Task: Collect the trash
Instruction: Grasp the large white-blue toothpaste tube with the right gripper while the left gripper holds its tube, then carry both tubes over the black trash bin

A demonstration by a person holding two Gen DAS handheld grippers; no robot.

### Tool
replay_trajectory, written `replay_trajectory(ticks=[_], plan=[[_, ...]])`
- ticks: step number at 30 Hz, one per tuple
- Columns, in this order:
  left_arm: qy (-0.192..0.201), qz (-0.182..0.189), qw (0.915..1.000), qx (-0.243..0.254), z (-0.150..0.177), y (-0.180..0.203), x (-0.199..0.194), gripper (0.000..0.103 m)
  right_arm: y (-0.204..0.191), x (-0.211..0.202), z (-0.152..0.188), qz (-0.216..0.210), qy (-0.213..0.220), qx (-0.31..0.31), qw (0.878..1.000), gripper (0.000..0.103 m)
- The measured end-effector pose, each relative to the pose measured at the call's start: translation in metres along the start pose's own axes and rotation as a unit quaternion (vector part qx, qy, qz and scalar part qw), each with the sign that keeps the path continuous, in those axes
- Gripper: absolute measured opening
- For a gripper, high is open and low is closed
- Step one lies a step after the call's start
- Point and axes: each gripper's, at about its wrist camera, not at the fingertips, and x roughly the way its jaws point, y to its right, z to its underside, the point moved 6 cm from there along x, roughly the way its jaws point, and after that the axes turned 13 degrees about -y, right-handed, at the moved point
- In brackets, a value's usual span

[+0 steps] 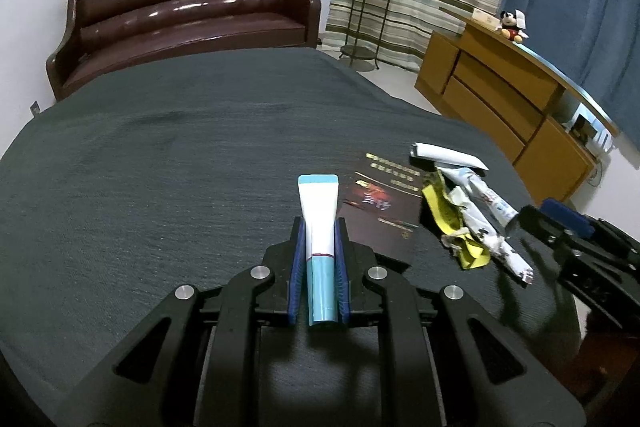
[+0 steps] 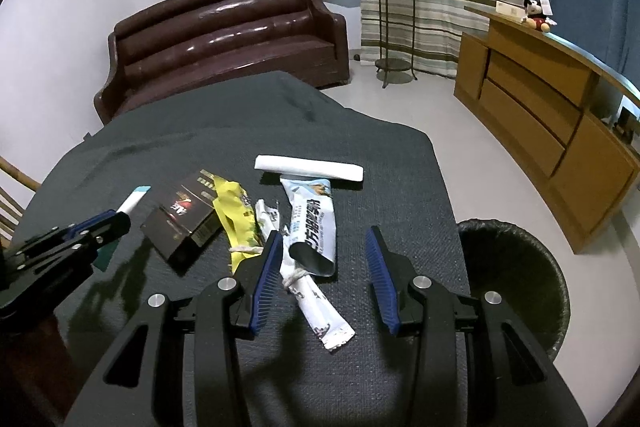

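Wrappers (image 2: pixel 308 247) lie between the right gripper's (image 2: pixel 324 279) apart jaws, long axis near-to-far, bin (image 2: pixel 516 267) right; left gripper (image 1: pixel 320 267) is clamped on a tube (image 1: pixel 318 223).

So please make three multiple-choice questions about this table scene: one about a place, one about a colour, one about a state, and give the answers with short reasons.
1. Where is the trash bin?
A. On the table
B. On the floor beside the table's right edge
C. On the sofa

2. What colour is the crumpled wrapper next to the black box?
A. Yellow
B. Red
C. Purple

3. What is the state of the left tool?
A. Open and empty
B. Closed on the black box
C. Closed on the white and teal tube

Answers:
1. B, the right wrist view shows the black-lined bin standing on the pale floor by the table.
2. A, the wrapper is bright yellow in both views.
3. C, the blue pads press both sides of the tube, while the right tool stands open over the wrappers.
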Motion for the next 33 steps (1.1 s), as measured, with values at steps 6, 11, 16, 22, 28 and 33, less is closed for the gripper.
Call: replay_trajectory(ticks=[6, 11, 16, 22, 28, 33], plan=[[0.001, 0.000, 1.0000, -0.007, -0.004, -0.009, 0.002, 0.014, -0.011, 0.017, -0.005, 0.005, -0.008, -0.015, 1.000, 0.043], [0.001, 0.000, 1.0000, -0.008, -0.004, -0.008, 0.002, 0.014, -0.007, 0.034, -0.011, 0.014, -0.027, -0.014, 0.999, 0.043], [-0.002, 0.003, 0.9999, -0.011, -0.003, -0.008, 0.007, 0.014, -0.009, 0.038, -0.010, 0.012, -0.042, -0.020, 0.999, 0.025], [-0.007, 0.005, 0.9999, -0.012, 0.000, -0.006, 0.011, 0.014, -0.013, 0.033, -0.005, 0.003, -0.041, -0.020, 0.999, 0.015], [-0.009, 0.006, 0.9999, -0.013, -0.003, -0.002, 0.012, 0.014, -0.014, 0.021, 0.001, 0.000, -0.031, -0.022, 0.999, 0.015], [-0.005, 0.008, 0.9999, -0.009, -0.001, 0.006, 0.009, 0.014, -0.005, 0.009, 0.006, 0.003, -0.019, -0.007, 1.000, 0.015]])
